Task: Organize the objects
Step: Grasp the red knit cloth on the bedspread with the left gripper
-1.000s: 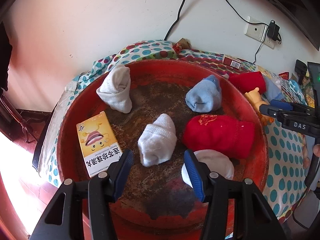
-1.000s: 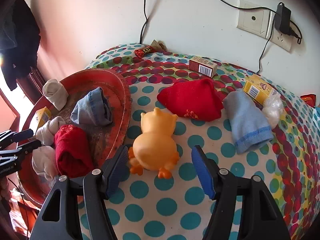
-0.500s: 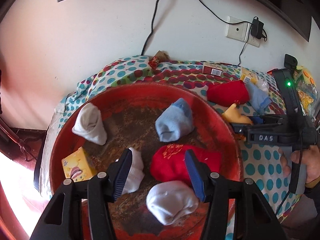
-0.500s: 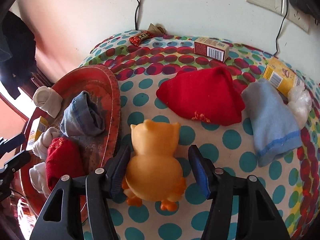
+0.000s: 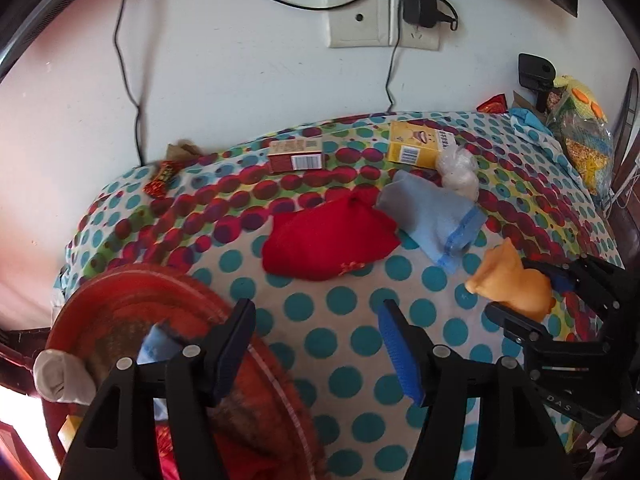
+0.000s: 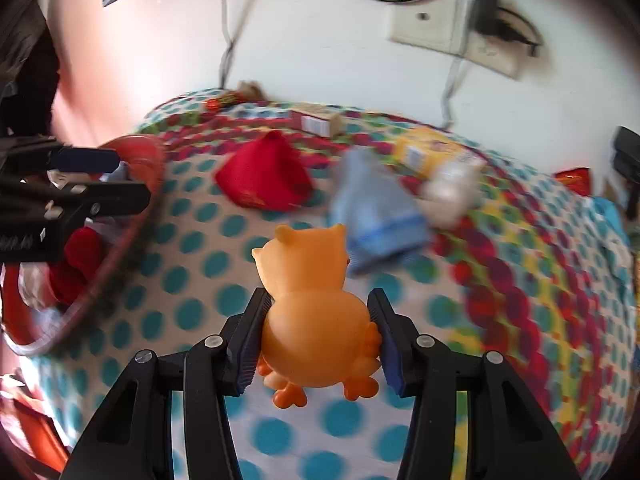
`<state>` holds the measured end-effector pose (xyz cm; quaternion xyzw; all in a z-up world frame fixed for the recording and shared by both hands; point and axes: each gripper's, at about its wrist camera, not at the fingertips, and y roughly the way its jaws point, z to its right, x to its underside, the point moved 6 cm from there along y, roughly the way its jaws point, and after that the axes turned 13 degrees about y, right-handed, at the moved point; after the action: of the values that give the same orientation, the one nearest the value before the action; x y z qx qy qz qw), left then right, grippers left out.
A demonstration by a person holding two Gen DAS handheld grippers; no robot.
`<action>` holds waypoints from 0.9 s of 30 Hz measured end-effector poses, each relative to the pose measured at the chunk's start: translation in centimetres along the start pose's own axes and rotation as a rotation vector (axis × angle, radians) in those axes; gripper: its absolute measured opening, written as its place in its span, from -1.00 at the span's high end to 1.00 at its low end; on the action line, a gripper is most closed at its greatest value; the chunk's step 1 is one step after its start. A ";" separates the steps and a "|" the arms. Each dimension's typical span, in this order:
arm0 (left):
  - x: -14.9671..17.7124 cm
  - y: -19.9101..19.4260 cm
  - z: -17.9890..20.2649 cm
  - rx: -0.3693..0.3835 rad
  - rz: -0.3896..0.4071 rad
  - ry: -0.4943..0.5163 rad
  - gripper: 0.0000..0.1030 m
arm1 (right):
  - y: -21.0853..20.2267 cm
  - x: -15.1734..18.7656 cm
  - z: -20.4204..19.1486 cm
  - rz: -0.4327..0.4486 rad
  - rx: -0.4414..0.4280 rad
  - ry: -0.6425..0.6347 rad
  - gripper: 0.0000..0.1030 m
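right gripper (image 6: 318, 334) closing, pads against the orange duck toy (image 6: 316, 320). left gripper (image 5: 316, 344) opening, empty — red sock (image 5: 328, 240) dead ahead, beyond the duck's left.

My left wrist camera looks steeply down along its fingers over the polka-dot tabletop (image 5: 344, 336), the red tray (image 5: 120, 292) at lower left of frame. My right wrist camera faces the same wall outlet (image 6: 424, 20), sitting closer. Both views share the red sock (image 5: 328, 240), light-blue sock (image 5: 432, 216) and orange duck toy (image 6: 312, 300).
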<state>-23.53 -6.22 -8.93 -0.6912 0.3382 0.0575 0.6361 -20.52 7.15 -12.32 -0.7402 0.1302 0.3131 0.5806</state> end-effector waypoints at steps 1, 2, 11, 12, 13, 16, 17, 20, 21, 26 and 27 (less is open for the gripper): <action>-0.7 0.5 0.6 -0.005 -0.004 0.008 -0.28 | -0.3 0.3 1.3 0.014 0.022 0.005 0.09; -1.5 1.0 1.1 -0.019 0.002 0.019 -0.28 | -0.5 0.4 2.3 0.022 0.037 0.013 0.09; -5.3 6.0 0.7 -0.094 -0.018 -0.046 -0.29 | 0.0 0.1 7.7 0.084 0.107 0.073 0.08; -5.2 6.6 0.5 -0.101 -0.029 -0.055 -0.29 | 0.1 -0.2 8.1 0.090 0.109 0.084 0.08; -5.1 7.0 0.3 -0.102 -0.032 -0.061 -0.29 | 0.1 -0.2 8.1 0.090 0.109 0.084 0.08; -4.7 8.1 0.1 -0.073 -0.042 -0.074 -0.30 | 0.7 -0.6 8.5 0.080 0.107 0.103 0.07; -4.6 8.2 0.1 -0.067 -0.036 -0.083 -0.30 | 0.8 -0.6 8.5 0.082 0.110 0.105 0.07; -4.2 8.7 0.1 -0.044 -0.030 -0.122 -0.28 | 0.9 -0.6 8.4 0.081 0.116 0.095 0.07; -4.0 8.8 0.1 -0.041 -0.032 -0.137 -0.10 | 0.9 -0.6 8.4 0.079 0.115 0.094 0.07; -3.6 7.8 0.4 -0.048 -0.037 -0.177 0.29 | 1.0 -0.5 8.5 0.074 0.110 0.103 0.06; -3.6 7.3 0.5 -0.047 -0.029 -0.182 0.30 | 1.0 -0.5 8.5 0.075 0.113 0.102 0.06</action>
<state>-30.05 -4.11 -13.32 -0.7025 0.2674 0.1189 0.6488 -24.06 14.76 -13.91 -0.7159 0.2048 0.2887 0.6018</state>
